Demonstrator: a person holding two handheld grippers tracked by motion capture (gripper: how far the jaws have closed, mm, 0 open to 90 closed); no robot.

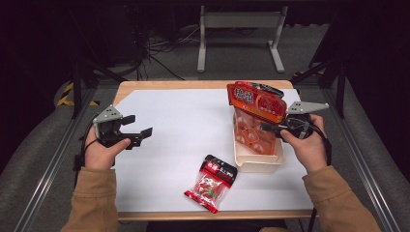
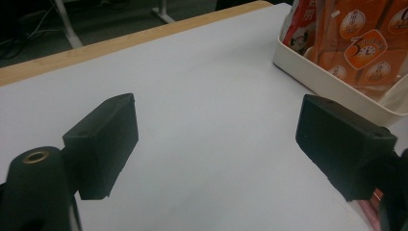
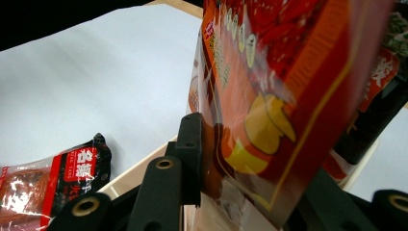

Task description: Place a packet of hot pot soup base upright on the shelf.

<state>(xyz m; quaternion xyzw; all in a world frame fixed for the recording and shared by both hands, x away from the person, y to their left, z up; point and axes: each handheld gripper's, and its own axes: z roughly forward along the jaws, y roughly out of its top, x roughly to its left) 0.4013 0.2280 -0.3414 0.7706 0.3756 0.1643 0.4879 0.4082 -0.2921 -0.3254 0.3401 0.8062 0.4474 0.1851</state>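
Note:
My right gripper (image 1: 271,128) is shut on an orange and red snack packet (image 1: 256,102), which hangs tilted just above a cream tray (image 1: 256,165) at the right of the table. In the right gripper view the packet (image 3: 288,72) sits pinched between the two black jaws of that gripper (image 3: 255,178). Another orange packet (image 1: 254,135) stands inside the tray. My left gripper (image 1: 140,124) hovers open over the left of the white sheet, its jaws (image 2: 216,139) wide apart with nothing between them. A red and black packet (image 1: 212,181) lies flat near the table's front edge.
The white sheet (image 1: 183,121) covers most of the wooden table. From the left gripper the tray's wall (image 2: 327,82) shows at the upper right with orange packets (image 2: 361,43) in it. A metal stand (image 1: 239,21) is on the floor beyond the table.

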